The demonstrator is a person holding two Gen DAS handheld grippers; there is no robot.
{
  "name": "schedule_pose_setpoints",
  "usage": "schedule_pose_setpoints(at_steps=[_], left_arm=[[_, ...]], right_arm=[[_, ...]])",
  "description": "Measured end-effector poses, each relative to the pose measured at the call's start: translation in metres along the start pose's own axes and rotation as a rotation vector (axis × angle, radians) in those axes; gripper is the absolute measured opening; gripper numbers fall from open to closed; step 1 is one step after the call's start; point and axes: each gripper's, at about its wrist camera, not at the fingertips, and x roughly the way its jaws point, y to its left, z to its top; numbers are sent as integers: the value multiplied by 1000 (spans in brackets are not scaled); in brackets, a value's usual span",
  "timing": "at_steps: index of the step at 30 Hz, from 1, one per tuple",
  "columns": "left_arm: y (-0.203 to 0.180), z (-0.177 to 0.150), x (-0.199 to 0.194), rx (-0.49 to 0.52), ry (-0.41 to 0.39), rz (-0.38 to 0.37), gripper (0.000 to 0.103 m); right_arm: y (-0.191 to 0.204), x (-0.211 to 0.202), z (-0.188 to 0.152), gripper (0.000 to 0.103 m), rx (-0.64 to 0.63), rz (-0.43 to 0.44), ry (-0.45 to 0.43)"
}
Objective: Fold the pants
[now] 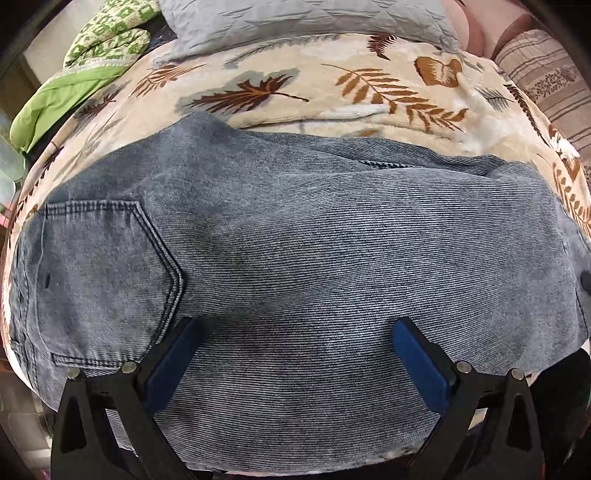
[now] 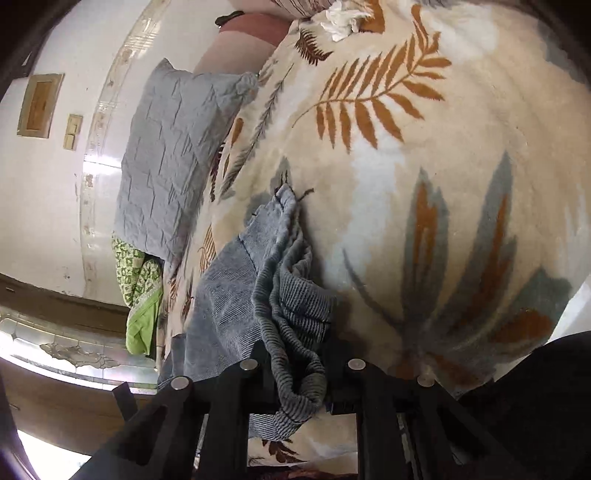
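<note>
Faded blue denim pants lie spread on a cream blanket with a leaf print; a back pocket shows at the left. My left gripper is open, its blue-padded fingers wide apart, resting low over the denim. My right gripper is shut on a bunched end of the pants, which hangs in folds between the jaws above the blanket.
A grey quilted pillow lies at the bed's far side, also in the right wrist view. A green patterned cloth sits at the far left. A striped pillow lies at the right. A white tiled wall stands beyond the bed.
</note>
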Motion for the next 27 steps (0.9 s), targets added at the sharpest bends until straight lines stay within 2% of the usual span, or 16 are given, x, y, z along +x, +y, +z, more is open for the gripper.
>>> schedule_pose_setpoints(at_steps=[5, 9, 14, 19, 21, 23, 25, 27], left_arm=[[32, 2, -16, -75, -52, -26, 103], [69, -1, -33, -155, -101, -40, 103], [122, -6, -48, -208, -165, 7, 103], [171, -18, -55, -283, -200, 52, 103], [186, -23, -52, -312, -187, 52, 103], [195, -28, -49, -329, -168, 40, 103], [197, -31, -46, -337, -163, 34, 103], [196, -31, -44, -337, -161, 27, 103]], right_arm=[[67, -4, -5, 16, -205, -1, -10], [132, 10, -29, 16, -373, 33, 39], [196, 55, -82, 16, -563, 57, 175], [223, 115, -133, 20, -674, 14, 357], [227, 140, -152, 27, -732, -46, 417], [227, 160, -169, 47, -788, -124, 487], [228, 160, -183, 60, -839, -106, 532], [228, 150, -191, 61, -912, -84, 539]])
